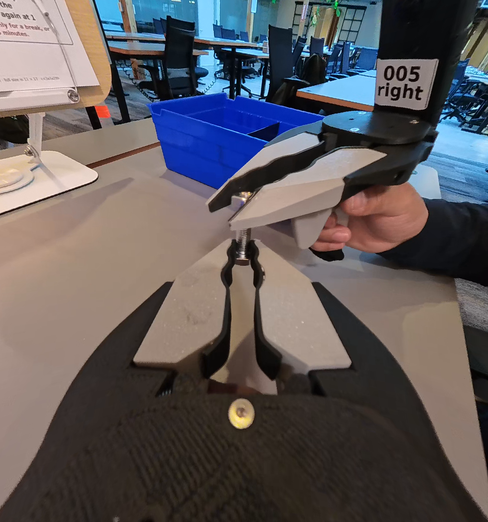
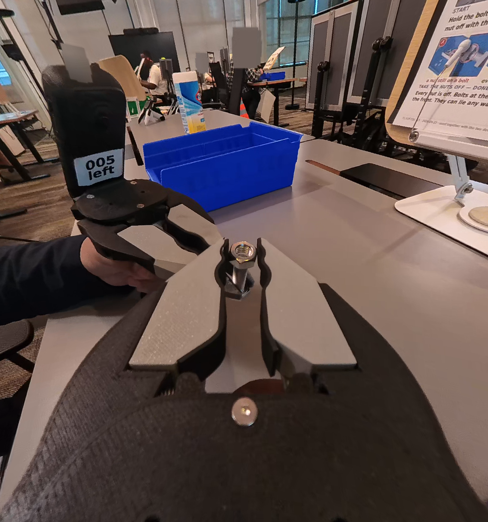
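Note:
A steel bolt [image 1: 243,240] stands upright between the two grippers above the grey table [image 1: 95,268]. My left gripper [image 1: 242,255] is shut on the bolt's lower end. My right gripper [image 1: 232,209] comes in from the right, held by a hand [image 1: 378,220], and is shut on a hex nut [image 1: 242,197] at the bolt's top. In the right wrist view the right gripper [image 2: 242,250] clamps the nut [image 2: 242,252], with the bolt [image 2: 238,278] below it. The left gripper [image 2: 192,244] reaches in from the left, its tips hidden under the right gripper's finger.
A blue plastic bin [image 1: 208,149] with a divider stands just beyond the grippers; it also shows in the right wrist view [image 2: 223,178]. A white instruction stand [image 1: 33,169] is at the left, seen at the right in the other view [image 2: 449,203]. A wipes canister [image 2: 189,101] stands behind the bin. The tips of both grippers are at nearly the same place.

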{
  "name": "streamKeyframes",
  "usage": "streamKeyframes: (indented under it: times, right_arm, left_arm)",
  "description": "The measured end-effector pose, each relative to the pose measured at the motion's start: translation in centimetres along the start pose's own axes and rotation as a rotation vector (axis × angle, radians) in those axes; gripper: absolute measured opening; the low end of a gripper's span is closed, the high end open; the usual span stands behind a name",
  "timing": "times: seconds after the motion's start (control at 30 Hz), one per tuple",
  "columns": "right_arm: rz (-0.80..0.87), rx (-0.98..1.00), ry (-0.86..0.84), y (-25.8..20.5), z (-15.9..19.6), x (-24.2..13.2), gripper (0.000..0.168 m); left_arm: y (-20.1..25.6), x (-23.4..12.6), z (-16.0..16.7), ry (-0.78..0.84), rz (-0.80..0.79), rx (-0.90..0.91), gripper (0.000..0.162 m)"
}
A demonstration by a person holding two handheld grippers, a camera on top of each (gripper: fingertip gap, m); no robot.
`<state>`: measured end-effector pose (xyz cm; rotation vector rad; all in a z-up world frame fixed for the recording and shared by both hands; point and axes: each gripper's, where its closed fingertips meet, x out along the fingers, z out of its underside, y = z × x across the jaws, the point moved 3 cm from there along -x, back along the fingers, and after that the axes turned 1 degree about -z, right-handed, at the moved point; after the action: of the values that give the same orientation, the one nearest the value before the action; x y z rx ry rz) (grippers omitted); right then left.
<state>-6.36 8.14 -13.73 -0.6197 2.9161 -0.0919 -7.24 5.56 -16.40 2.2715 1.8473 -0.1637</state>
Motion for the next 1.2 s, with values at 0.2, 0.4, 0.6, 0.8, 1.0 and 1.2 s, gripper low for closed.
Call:
streamKeyframes:
  times: [0.2,0.4,0.6,0.8,1.0,1.2]
  right_arm:
    - [0.06,0.02,0.093,1.3,-1.6,-1.4,0.017]
    - [0.276,-0.131,0.126,3.9,-4.6,-5.0,0.016]
    - [0.648,-0.31,-0.144,10.4,-5.2,-11.9,0.017]
    - [0.517,0.058,-0.588,14.0,3.5,-15.2,0.018]
    - [0.598,0.056,-0.514,15.2,2.5,-15.8,0.028]
    - [0.498,-0.192,-0.105,10.8,-4.7,-13.4,0.015]
  left_arm:
    - [-1.0,0.1,0.6,-0.031,-0.048,-0.029,0.007]
    - [-1.6,-0.2,0.4,-0.017,-0.069,-0.061,0.007]
    - [-1.5,0.0,0.6,-0.025,-0.067,-0.056,0.007]
    - [-1.6,0.3,0.9,-0.034,-0.068,-0.059,0.007]
    - [-1.6,0.3,1.0,-0.037,-0.071,-0.059,0.007]
    - [-1.7,0.3,1.0,-0.038,-0.071,-0.057,0.007]
